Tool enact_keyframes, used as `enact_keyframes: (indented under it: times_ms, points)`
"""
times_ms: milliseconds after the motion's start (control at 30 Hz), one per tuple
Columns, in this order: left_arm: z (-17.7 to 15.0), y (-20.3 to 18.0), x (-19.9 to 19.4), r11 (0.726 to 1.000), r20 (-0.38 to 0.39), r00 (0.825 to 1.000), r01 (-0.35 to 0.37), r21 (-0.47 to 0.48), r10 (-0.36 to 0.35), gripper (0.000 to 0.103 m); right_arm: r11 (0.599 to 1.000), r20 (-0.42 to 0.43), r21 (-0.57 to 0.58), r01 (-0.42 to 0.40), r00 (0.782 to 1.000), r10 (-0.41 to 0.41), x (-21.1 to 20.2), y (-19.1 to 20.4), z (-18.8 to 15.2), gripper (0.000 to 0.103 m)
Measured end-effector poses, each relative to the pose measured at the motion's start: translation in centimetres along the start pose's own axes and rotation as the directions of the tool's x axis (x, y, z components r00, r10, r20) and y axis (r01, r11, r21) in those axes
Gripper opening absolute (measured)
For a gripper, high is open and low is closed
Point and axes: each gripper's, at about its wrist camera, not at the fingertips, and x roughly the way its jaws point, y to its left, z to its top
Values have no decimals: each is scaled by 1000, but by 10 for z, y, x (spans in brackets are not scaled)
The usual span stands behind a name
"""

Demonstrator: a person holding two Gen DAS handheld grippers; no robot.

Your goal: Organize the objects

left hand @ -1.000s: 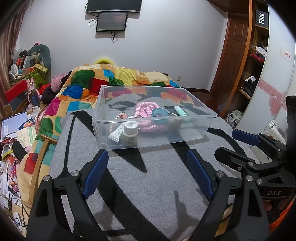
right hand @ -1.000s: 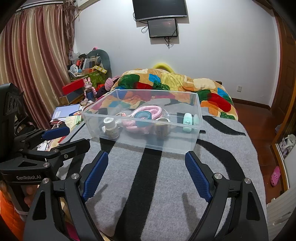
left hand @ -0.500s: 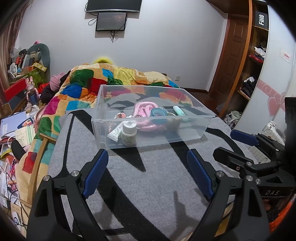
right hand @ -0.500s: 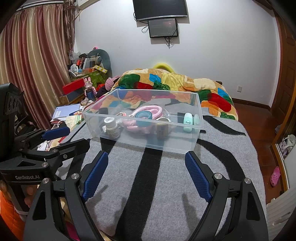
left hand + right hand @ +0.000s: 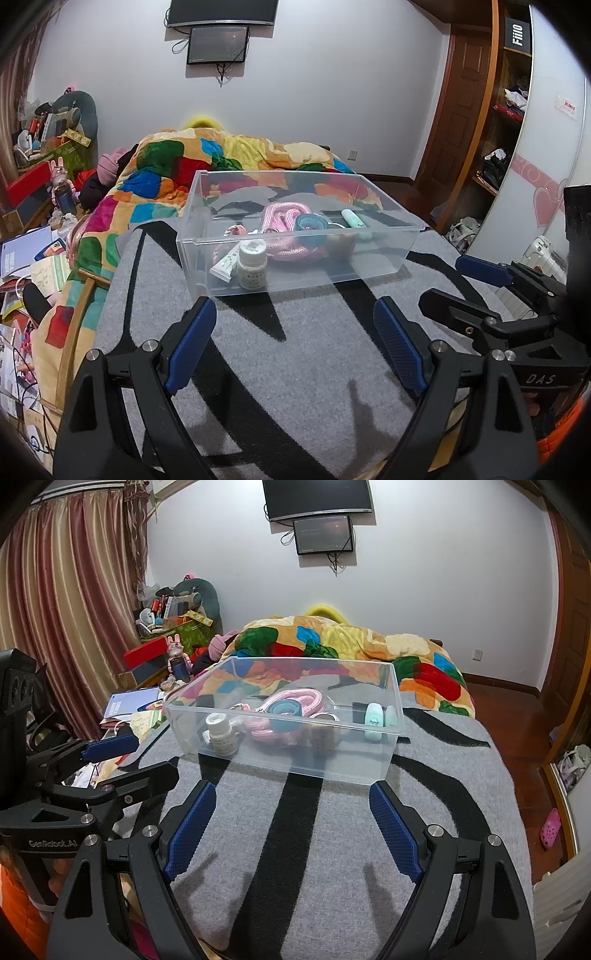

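A clear plastic box stands on a grey and black striped blanket. Inside lie a white pill bottle, a white tube, a pink rope, a teal roll, a small brown jar and a mint green case. My left gripper is open and empty, just short of the box's near wall. My right gripper is open and empty, also in front of the box. Each gripper shows in the other's view: the right one, the left one.
The blanket covers the near end of a bed with a colourful quilt behind the box. Books and clutter pile up on the left. A wooden door and shelves stand on the right.
Both grippers have drifted slightly; the box sits a touch higher in both views. Nothing was taken hold of or let go.
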Motion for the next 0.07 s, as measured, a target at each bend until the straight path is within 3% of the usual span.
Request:
enact_keyframes:
  times_ms: [67]
  points:
    - [1,0,0,1000,-1,1000,-1,-1,1,89,1000,0,1,0,1000,0,0,0,0,83]
